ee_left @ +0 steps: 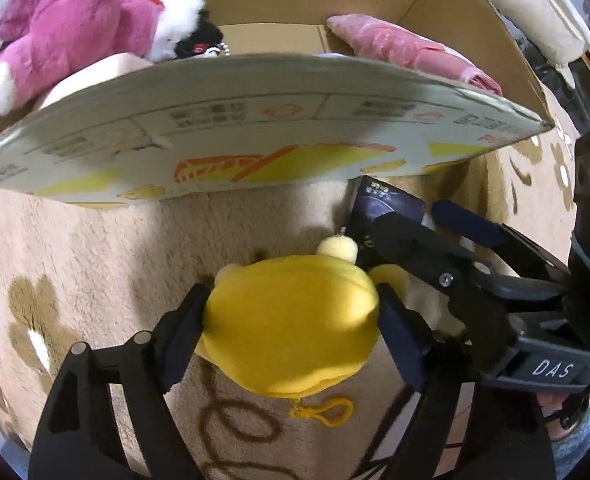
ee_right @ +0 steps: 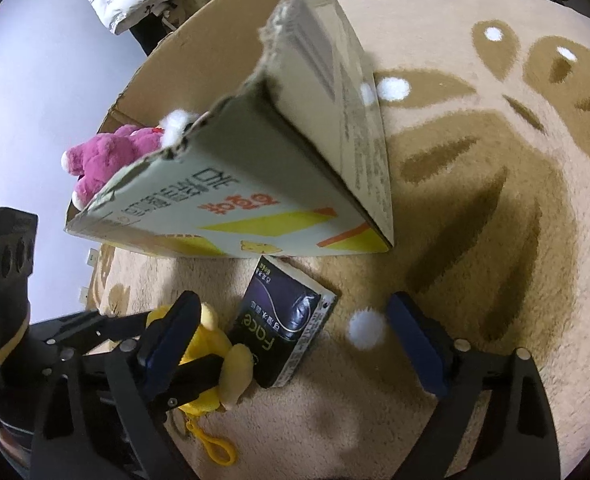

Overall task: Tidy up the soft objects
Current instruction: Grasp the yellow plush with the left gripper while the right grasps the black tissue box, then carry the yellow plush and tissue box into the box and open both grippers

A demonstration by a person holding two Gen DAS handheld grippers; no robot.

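Box's near flap leans out over the rug, blocking my straight line in. Room inside looks open mid-box, between the pink bear and pink cloth. The dark packet sits just under the flap.

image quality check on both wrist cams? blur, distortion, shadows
Left wrist view: heavy fisheye bows the cardboard box front edge, its print is smeared, and the yellow plush in the left tool is slightly soft. Right wrist view: the box corner is blurred, hard shadows fall on the rug, the dark pack reads sharp, and the right tool is open.
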